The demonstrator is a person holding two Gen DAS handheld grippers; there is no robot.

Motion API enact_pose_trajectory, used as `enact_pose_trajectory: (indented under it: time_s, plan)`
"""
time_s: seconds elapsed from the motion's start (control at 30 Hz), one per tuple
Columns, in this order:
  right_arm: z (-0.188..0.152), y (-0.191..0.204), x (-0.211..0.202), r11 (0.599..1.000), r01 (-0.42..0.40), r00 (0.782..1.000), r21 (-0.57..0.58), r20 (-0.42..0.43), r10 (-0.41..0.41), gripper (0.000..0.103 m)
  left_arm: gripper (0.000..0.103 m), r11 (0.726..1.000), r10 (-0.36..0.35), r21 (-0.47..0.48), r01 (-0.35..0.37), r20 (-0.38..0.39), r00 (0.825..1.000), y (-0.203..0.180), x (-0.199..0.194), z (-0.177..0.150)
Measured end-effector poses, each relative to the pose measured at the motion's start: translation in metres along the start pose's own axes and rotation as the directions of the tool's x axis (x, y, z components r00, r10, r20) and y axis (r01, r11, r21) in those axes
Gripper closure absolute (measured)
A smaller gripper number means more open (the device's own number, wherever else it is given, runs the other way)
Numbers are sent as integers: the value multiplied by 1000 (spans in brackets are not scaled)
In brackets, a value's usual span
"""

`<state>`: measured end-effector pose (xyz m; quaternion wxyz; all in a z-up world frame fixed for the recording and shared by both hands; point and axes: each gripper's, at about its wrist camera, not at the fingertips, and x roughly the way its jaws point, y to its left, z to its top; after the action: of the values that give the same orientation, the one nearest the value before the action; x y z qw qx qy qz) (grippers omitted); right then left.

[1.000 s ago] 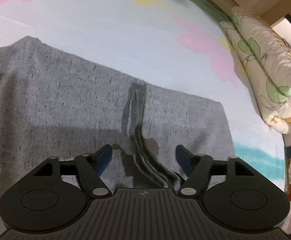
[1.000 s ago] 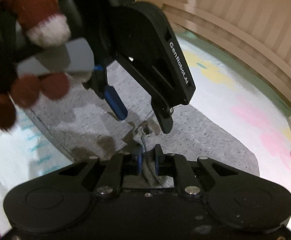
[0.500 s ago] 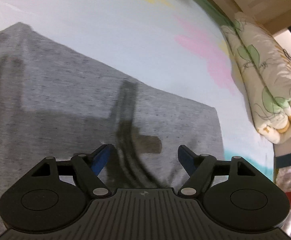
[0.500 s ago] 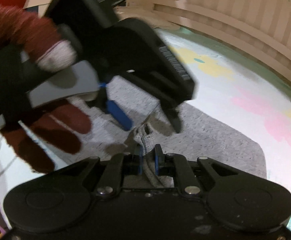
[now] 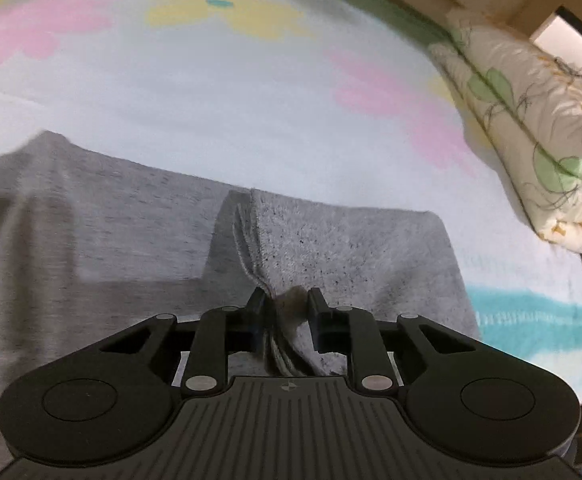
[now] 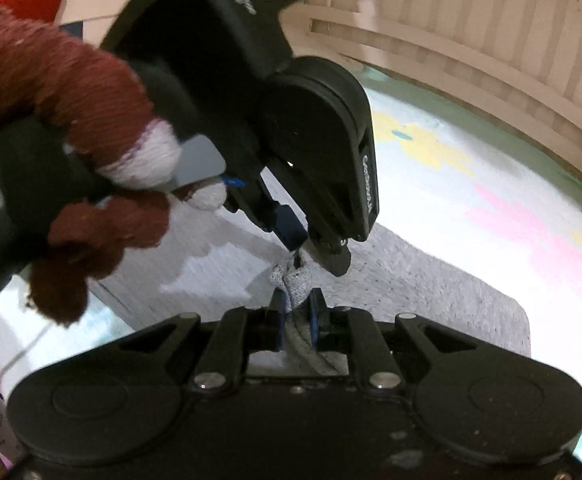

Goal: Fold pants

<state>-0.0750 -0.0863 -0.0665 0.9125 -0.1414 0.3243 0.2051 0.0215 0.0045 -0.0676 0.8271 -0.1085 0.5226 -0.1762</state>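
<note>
I see the grey pants (image 5: 331,248) spread flat on the flowered bed sheet (image 5: 219,92). My left gripper (image 5: 285,312) has just been closing its jaws and now pinches a raised ridge of the pants. Just beside it, my right gripper (image 6: 297,312) pinches the same bunched fold.

Two wrist views, both low over the bed, angled down.
Left camera looks along its fingers across the grey pants (image 5: 139,232) toward a rolled quilt (image 5: 531,136). Right camera faces the slatted bed rail (image 6: 471,40), very near the left gripper (image 6: 311,252). Both share pants and flowered sheet (image 5: 211,92).
</note>
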Motion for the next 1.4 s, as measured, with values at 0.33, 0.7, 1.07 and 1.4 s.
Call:
enact_pose_trajectory:
  time_s: [0.33,0.7,1.07,1.4]
  plan:
    - [-1,36,32,995,-96,994,-40,-64,93,90,82,994,72,-78,-76,-52,996,41,9,-15]
    - [-2,15,20,990,-135,990,31,-37,136,79,77,990,135,-30,-134,37,990,40,-8,-7]
    - [-29,-83,14,896,203,974,394,-179,-142,78,77,966,248,-97,-238,110,963,88,-52,-11]
    - [-7,-92,31,843,109,989,526,-139,-41,78,43,903,424,-169,-396,198,884,145,-110,-23]
